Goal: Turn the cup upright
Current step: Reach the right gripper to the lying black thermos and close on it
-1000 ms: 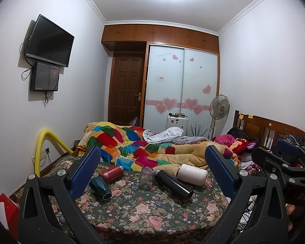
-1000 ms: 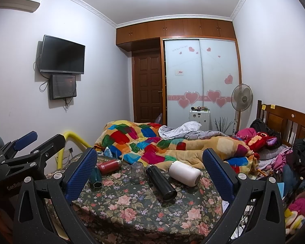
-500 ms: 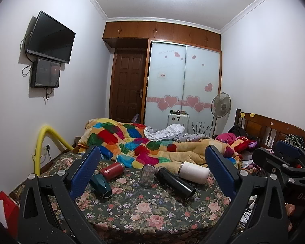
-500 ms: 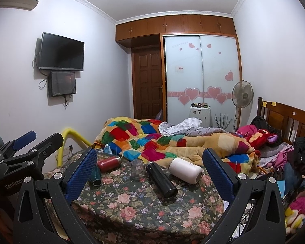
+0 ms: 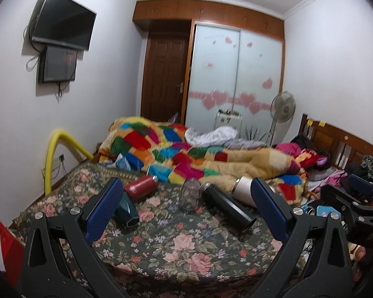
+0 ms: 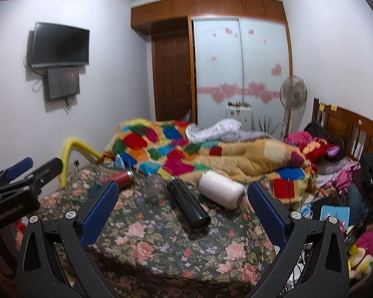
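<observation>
Several cups lie on a floral bedspread (image 5: 176, 243). A clear glass cup (image 5: 190, 196) stands mouth down; it shows blurred in the right wrist view (image 6: 153, 188). On their sides lie a black flask (image 5: 227, 208) (image 6: 188, 204), a white cup (image 5: 243, 190) (image 6: 221, 190), a red cup (image 5: 140, 187) (image 6: 119, 176) and a dark green cup (image 5: 126, 209). My left gripper (image 5: 186, 208) is open and empty, above the near bedspread. My right gripper (image 6: 184, 209) is open and empty, framing the black flask from a distance.
A patchwork blanket (image 5: 186, 154) is heaped behind the cups. A yellow tube (image 5: 54, 154) arches at the left. A wooden headboard (image 5: 340, 144) and piled clothes are at the right. A fan (image 5: 283, 109), wardrobe and door stand at the back. The right gripper shows at the left view's right edge (image 5: 355, 206).
Both grippers have moved forward and tipped down toward the bedspread, so the cups look larger and nearer. The jaws stay open. The cups have not moved.
</observation>
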Tool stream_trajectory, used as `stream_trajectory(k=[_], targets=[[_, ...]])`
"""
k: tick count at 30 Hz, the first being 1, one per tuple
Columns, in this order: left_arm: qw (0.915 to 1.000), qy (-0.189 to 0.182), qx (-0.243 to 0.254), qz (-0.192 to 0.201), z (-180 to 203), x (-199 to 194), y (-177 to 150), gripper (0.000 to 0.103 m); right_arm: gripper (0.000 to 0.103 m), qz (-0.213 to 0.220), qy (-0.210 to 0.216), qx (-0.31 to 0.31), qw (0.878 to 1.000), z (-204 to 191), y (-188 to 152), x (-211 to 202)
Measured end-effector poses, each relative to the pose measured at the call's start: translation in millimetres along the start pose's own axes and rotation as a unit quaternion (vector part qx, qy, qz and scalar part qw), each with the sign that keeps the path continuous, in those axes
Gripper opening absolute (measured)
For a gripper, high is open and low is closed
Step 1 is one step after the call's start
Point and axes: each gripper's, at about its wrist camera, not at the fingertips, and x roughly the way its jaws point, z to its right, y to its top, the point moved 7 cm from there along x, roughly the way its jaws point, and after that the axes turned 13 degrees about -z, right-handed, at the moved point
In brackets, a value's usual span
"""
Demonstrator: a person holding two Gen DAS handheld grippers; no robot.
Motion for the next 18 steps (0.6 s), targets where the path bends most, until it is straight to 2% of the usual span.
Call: stream_trajectory(k=[4,10,15,18], targets=[[0.9987,0.01,-0.006,-0.049,-6,46,-10,0.103,0.103,-0.049,-0.008,0.0,0.999,13,-6,42],[0.9924,0.025,-0.008,-0.12,-17,113,-35,0.103,0.103,-0.134,-0.004,-0.011,0.991,27,-19,116],[0.9856,0.043,-0.001,-0.164,-24,150,-55,0.103,0.103,-0.222,0.016,-0.039,0.974,30,-32,183],[0.9819,0.047,0.001,-0.184,-27,166,-66,0.103,0.101,-0.261,0.025,-0.052,0.963,31,-38,215]])
